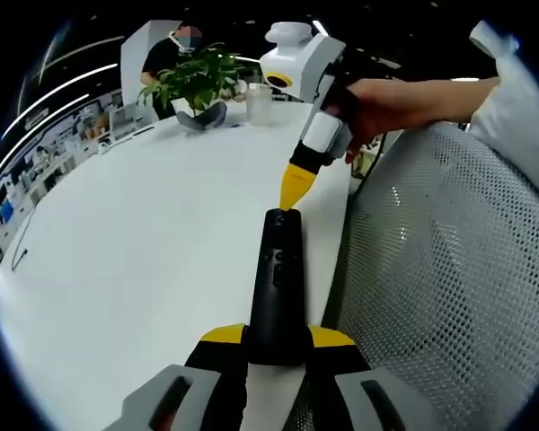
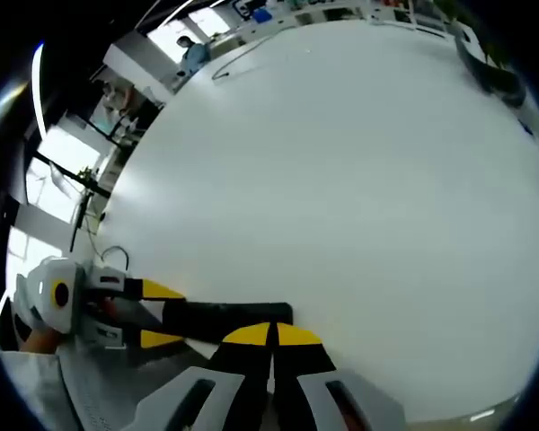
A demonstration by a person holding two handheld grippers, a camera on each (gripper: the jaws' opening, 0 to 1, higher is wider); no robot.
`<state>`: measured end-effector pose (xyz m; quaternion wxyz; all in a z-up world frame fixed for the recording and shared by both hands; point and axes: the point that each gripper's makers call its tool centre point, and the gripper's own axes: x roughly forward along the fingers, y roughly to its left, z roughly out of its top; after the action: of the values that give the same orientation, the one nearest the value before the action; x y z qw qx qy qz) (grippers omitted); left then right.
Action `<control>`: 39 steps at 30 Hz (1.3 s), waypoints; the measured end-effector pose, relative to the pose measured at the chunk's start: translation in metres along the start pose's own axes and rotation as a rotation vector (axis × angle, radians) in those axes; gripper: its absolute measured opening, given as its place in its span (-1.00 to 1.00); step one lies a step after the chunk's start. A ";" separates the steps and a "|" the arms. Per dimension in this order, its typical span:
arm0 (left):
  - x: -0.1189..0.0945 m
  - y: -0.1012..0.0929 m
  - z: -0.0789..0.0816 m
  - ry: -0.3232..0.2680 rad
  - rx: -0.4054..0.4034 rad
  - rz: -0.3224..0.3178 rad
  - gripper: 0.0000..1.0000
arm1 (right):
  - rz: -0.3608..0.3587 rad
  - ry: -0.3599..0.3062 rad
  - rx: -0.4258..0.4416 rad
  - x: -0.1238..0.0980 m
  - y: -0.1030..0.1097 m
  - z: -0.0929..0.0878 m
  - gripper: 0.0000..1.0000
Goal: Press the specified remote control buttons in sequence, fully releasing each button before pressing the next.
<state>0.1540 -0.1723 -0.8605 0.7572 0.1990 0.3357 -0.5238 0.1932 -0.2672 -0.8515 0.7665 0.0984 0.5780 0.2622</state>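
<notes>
white table (image 1: 144, 233), potted plant (image 1: 198, 83) and cup (image 1: 259, 101) at far edge, mesh chair (image 1: 449, 269) beside table.

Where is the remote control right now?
In the left gripper view, the black remote control is clamped between the left tongs over the white table, the right tongs touching its far end.

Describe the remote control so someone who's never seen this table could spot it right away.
Start at the large white table and follow its edge beside the grey mesh chair back. There a slim black bar-shaped remote control is clamped in the left tool. It is the only dark object there, and the right tool's closed yellow tip meets its far end.
</notes>
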 end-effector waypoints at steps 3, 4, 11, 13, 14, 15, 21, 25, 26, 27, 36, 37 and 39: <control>0.000 0.000 0.000 0.000 0.006 -0.002 -0.54 | -0.008 -0.007 -0.009 0.000 -0.001 0.001 -1.00; 0.000 0.000 0.000 0.001 0.011 -0.002 -0.54 | -0.009 -0.005 -0.010 0.000 -0.002 0.001 -1.00; 0.000 0.000 0.000 0.011 0.047 0.012 -0.52 | -0.024 -0.004 -0.056 0.000 0.001 0.000 -1.00; 0.000 0.000 0.000 0.008 0.050 0.012 -0.52 | -0.033 -0.005 -0.084 0.002 0.001 0.000 -1.00; 0.000 0.000 0.000 0.009 0.050 0.012 -0.52 | -0.041 -0.004 -0.101 0.002 0.002 -0.001 -1.00; 0.000 0.000 0.000 0.012 0.048 0.013 -0.52 | -0.045 -0.005 -0.108 0.002 0.002 -0.001 -1.00; 0.003 0.001 0.002 0.007 0.043 0.017 -0.51 | -0.098 0.004 -0.234 0.003 0.003 -0.002 -1.00; 0.003 0.000 0.003 0.003 0.042 0.021 -0.51 | -0.151 0.037 -0.340 0.005 0.004 -0.002 -1.00; 0.003 0.000 0.003 0.003 0.042 0.021 -0.51 | -0.151 0.045 -0.328 0.005 0.003 -0.001 -1.00; 0.003 0.000 0.002 0.003 0.040 0.021 -0.51 | -0.151 0.053 -0.316 0.005 0.002 -0.001 -1.00; 0.004 0.001 0.004 -0.008 0.039 0.021 -0.51 | -0.099 0.199 -0.180 0.005 0.001 -0.001 -1.00; 0.004 0.001 0.004 -0.008 0.039 0.020 -0.51 | -0.063 0.170 -0.142 0.004 0.001 0.000 -1.00; 0.003 0.001 0.004 -0.008 0.040 0.018 -0.51 | -0.010 0.120 -0.072 0.003 0.001 0.000 -1.00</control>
<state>0.1568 -0.1768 -0.8603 0.7591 0.2152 0.3202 -0.5244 0.1939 -0.2652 -0.8535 0.7348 0.0523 0.6135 0.2844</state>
